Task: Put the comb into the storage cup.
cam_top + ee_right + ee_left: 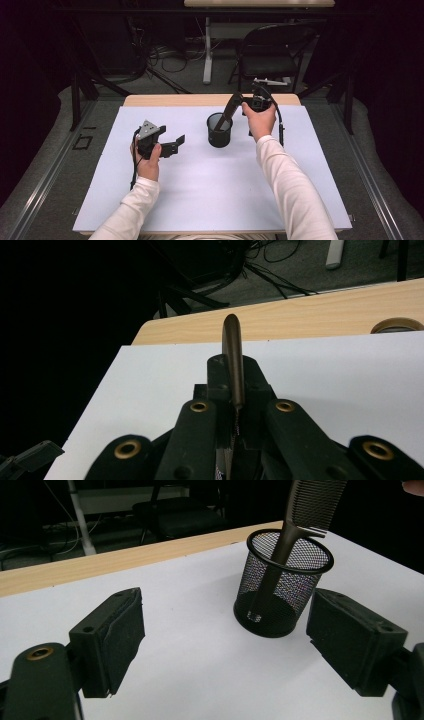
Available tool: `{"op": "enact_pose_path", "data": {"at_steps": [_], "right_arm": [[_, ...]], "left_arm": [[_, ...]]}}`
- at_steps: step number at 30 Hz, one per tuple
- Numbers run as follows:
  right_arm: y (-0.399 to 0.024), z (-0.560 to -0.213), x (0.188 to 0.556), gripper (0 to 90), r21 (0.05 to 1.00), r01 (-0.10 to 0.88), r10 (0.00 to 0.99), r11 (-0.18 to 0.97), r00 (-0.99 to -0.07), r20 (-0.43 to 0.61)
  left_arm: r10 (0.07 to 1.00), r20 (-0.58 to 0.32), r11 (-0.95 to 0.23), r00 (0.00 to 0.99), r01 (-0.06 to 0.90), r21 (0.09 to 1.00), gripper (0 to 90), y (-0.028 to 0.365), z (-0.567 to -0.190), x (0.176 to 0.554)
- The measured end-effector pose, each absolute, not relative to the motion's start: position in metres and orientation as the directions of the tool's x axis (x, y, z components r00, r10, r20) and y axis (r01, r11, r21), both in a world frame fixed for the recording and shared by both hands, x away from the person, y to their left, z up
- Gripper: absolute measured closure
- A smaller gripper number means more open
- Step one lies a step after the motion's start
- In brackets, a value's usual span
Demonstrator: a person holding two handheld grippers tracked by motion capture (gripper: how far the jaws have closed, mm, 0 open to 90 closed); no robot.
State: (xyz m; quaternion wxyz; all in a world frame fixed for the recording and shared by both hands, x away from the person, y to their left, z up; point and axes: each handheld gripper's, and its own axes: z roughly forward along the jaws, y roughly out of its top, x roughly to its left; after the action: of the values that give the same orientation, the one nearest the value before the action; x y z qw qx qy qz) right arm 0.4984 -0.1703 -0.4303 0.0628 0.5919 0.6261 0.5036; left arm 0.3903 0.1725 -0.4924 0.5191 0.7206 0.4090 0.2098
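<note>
A black mesh cup (220,131) (282,585) stands upright on the white mat (200,190), a little beyond its middle. A dark brown comb (231,111) (312,502) leans into the cup, its thin handle reaching down to the bottom. My right gripper (240,103) (233,385) is shut on the comb's toothed upper end (232,355), above and to the right of the cup. Left of the cup, my left gripper (174,145) (227,627) hovers low over the mat. It is open, its jaws point toward the cup, and nothing is between them.
The mat covers a wooden table whose bare strip (175,100) runs along the far edge. Beyond it are a black folding chair (270,50), a white table leg (207,55) and floor cables. Bare mat lies in front of the cup and on both sides.
</note>
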Motion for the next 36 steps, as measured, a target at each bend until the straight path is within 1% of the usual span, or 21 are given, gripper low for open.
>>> {"op": "enact_pose_path", "data": {"at_steps": [10,36], "right_arm": [[-0.178,-0.434,0.499,86.8,0.691,0.686,0.791,-0.230,-0.282,0.543],[-0.187,-0.437,0.499,86.5,0.693,0.689,0.800,-0.211,-0.285,0.527]], "left_arm": [[0.807,-0.118,-0.133,0.579,0.373,0.918,15.9,0.172,-0.493,0.391],[0.807,-0.115,-0.140,0.579,0.377,0.915,15.8,0.171,-0.494,0.391]]}}
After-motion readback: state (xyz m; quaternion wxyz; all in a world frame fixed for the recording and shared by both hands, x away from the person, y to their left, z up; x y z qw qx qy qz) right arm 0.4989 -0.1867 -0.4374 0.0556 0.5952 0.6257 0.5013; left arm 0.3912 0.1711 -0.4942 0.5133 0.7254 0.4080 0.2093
